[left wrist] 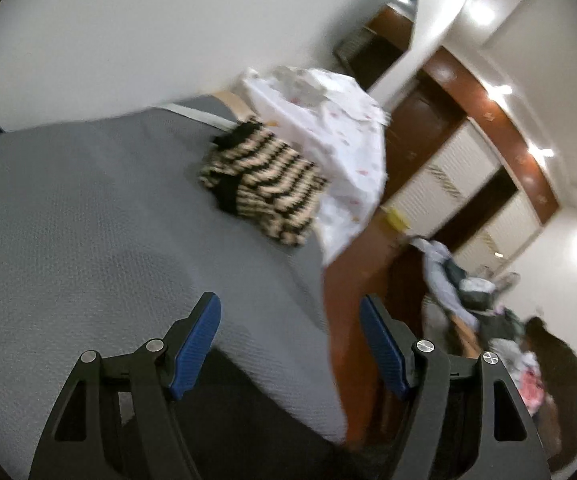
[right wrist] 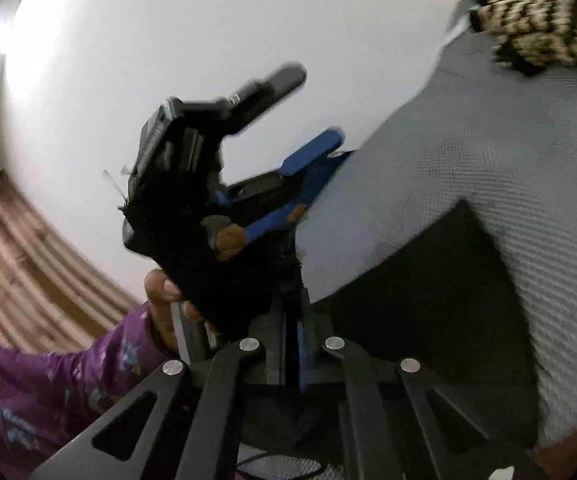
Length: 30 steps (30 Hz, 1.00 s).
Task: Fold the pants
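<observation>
1. The left gripper (left wrist: 290,344) is spread wide w/ nothing between its blue pads (left wrist: 196,344). It hangs above the near edge of the bed (left wrist: 68,220), probably free so it can take a new hold on the cloth.
2. The right gripper (right wrist: 292,344) is pressed together on the dark pants (right wrist: 428,292); the cloth bunches up around its closed fingers. In my judgement it pinches one edge or corner so the fabric can be pulled or lifted for a fold.
3. The pants lie on the grey bed cover at its near edge. In the left view only a dark strip (left wrist: 248,408) shows, under and between the fingers.
4. Orientation: in the right view the dark cloth spreads from the right gripper to the right along the bed edge, so the long axis seems to run approx. that way. Waist and leg ends I cannot tell apart; the pics are blurred.
5. A striped knit (left wrist: 260,192) and a white cloth (left wrist: 328,152) sit at the far end of the bed, well apart from the pants, prob. set aside.
</observation>
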{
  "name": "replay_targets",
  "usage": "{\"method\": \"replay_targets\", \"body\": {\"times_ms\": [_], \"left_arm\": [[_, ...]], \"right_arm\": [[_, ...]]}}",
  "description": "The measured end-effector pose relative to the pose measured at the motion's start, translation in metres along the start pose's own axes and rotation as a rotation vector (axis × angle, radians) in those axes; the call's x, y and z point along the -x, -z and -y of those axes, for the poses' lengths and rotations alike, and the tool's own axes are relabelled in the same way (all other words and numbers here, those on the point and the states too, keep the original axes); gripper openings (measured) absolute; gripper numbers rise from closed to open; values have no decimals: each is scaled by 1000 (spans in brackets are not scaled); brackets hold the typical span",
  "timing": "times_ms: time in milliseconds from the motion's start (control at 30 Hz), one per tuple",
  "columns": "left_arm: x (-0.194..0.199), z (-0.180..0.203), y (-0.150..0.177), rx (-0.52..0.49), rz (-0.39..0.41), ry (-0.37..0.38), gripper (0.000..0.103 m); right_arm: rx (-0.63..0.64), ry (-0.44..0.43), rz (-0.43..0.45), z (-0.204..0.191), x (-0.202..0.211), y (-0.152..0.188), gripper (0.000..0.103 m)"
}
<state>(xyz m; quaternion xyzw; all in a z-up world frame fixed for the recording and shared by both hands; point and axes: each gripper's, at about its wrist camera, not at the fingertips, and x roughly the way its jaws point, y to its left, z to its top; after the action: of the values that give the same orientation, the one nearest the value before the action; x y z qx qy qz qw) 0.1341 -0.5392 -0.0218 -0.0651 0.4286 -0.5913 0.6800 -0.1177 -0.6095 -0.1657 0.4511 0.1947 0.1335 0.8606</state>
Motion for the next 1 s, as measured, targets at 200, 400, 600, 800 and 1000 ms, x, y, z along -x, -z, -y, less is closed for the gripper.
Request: {"method": "replay_targets", "body": {"times_ms": [200,400,600,800,1000], "left_arm": [[44,28,19,-233,104,-202,73],[99,45,74,-403,83,-294,74],[164,11,128,-288,30,-405,74],[235,-44,183,-63,101,-525,75],[269,-70,228,83,122,-530,75]], "right_arm": [[-192,138,52,7,56,20,6],[-313,225,4,32,53,37,6],[-361,216,26,35,57,40,6],[-274,338,-67,35,48,43,9],[-210,429,36,18,80,16,31]]}}
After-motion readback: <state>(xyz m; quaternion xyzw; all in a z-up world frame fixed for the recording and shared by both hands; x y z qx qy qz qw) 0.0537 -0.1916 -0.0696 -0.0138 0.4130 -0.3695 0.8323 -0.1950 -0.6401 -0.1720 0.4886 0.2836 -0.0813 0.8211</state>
